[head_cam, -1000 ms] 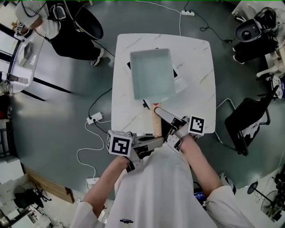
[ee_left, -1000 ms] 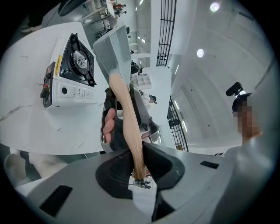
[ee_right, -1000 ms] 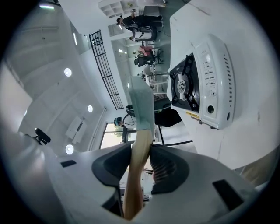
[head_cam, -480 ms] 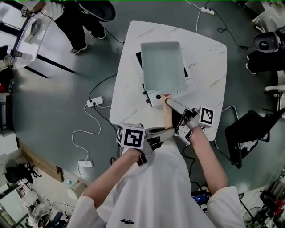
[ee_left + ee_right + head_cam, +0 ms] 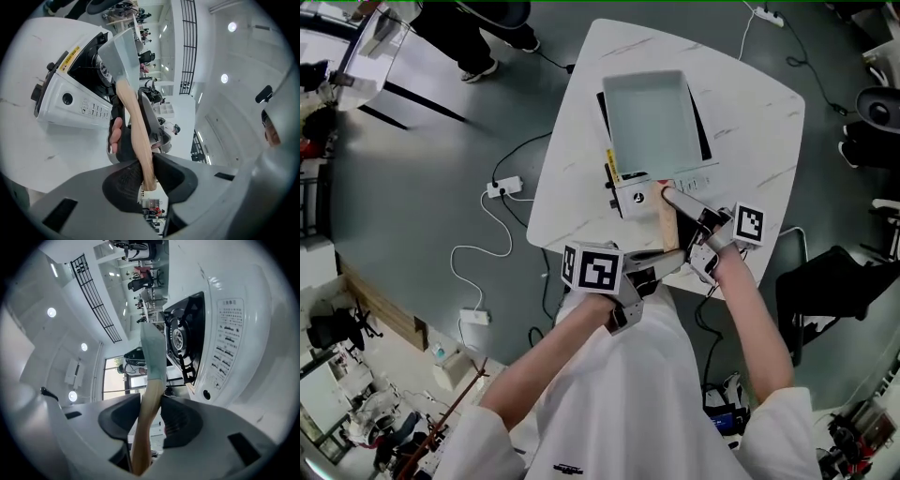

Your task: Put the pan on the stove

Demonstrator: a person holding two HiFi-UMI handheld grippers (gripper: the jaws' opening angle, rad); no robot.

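Closest in is the person's white shirt (image 5: 619,394), with both arms held out in front. The left gripper (image 5: 668,257) is closed tight on the end of the wooden handle (image 5: 667,223) – its two dark pads squeeze the wood from both sides. A bit farther up the same handle is the right gripper (image 5: 677,202), and it pinches the wood too, nearer the pan. In the left gripper view you can see the right gripper (image 5: 125,140) ahead, with a hand on it.

Next comes the pan (image 5: 645,120). It is square, pale and deep, and it is over the white stove (image 5: 639,197), hiding most of its black top. In the right gripper view the pan (image 5: 152,350) is seen from the side, and a little space shows between it and the black burner (image 5: 179,341) – so it is not sitting down on the stove.

The stove stands on a white table (image 5: 755,122). Past the table is the dark floor (image 5: 422,216), with a white power strip (image 5: 503,187) lying on it.
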